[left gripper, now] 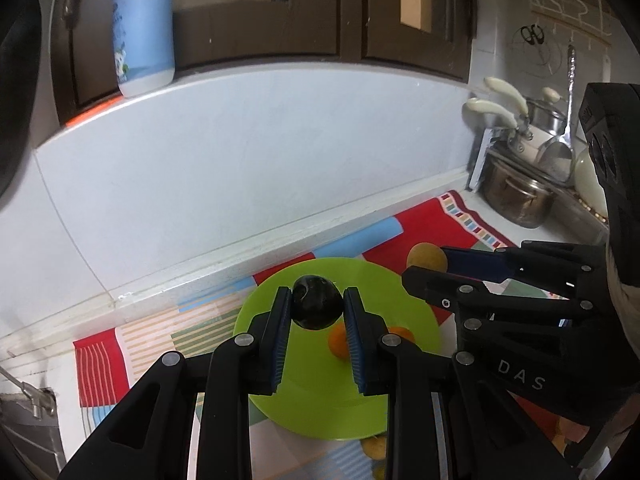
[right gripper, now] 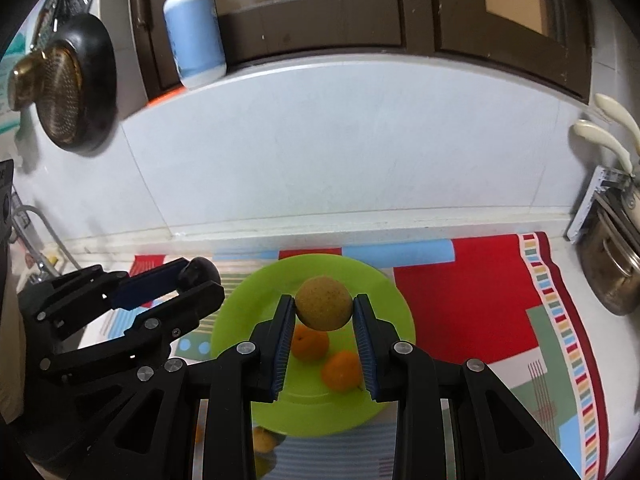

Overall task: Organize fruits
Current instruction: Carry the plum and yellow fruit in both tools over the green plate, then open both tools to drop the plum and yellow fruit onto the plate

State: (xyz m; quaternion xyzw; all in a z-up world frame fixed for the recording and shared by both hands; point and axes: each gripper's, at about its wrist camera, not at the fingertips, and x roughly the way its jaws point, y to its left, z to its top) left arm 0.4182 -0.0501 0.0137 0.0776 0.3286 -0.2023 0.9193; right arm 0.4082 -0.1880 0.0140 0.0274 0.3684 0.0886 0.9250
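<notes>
Holding a glossy black round fruit (left gripper: 317,301) between the blue ribbed pads of my left gripper (left gripper: 317,304), I have my jaws clenched on its two sides, near the fingertips. My right gripper (right gripper: 324,308) clasps a speckled yellow-brown round fruit (right gripper: 324,303) the same way, jaws pressed against both flanks. Below and beyond both pairs of jaws lies a bright green round plastic plate (right gripper: 384,292) on a patchwork cloth of red, blue and striped panels (right gripper: 460,292). Two small orange citrus fruits (right gripper: 310,345) rest on the plate, under my right jaws and nearer to me than the fruit they hold; one sits just left of the other. More yellowish fruit (right gripper: 264,440) lies off the plate's near rim, underneath my right fingers. From my left jaws, the right gripper stands to the right, with its fruit close by the plate's far right edge.
</notes>
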